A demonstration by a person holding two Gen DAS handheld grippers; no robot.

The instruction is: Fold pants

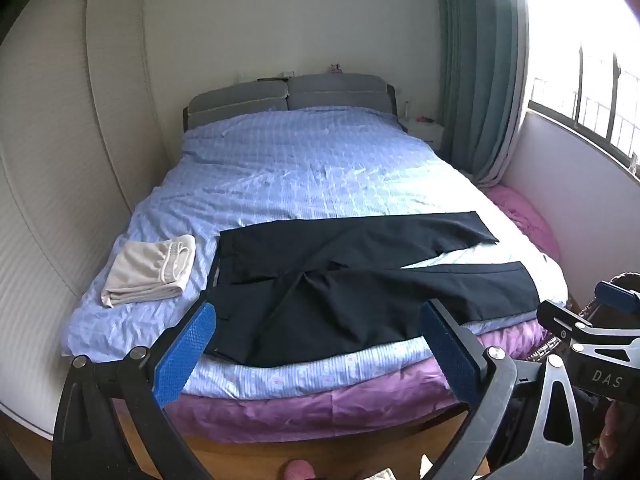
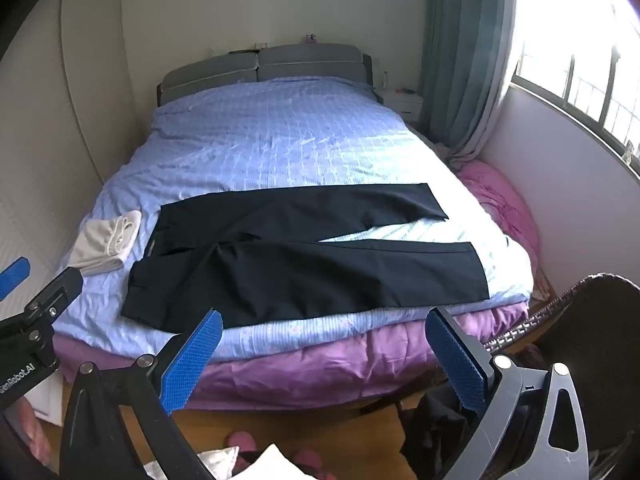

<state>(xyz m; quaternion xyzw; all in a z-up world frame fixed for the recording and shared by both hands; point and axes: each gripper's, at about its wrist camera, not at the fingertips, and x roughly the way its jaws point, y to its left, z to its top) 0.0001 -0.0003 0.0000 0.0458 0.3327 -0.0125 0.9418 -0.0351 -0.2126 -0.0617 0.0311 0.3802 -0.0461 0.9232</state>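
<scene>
My left tongs (image 1: 316, 344) hide the near waist corner of the black pants (image 1: 360, 280). The window (image 1: 580, 92) is blown out white, nothing readable beyond its bars. Small items on the headboard (image 2: 264, 66) are too tiny to identify. A wicker basket (image 2: 532, 326) is partly behind my right tongs (image 2: 324, 354).

Before you, matt dark woven pants (image 2: 304, 276) on a rumpled blue cotton-look bed (image 2: 280, 140) cover, satiny purple sheet (image 2: 320, 364) beneath, your left tool (image 1: 316, 344) and right tool (image 2: 324, 352) in matt black plastic with knurled blue rubbery pads (image 2: 188, 360), soft beige folded cloth (image 1: 148, 272).
</scene>
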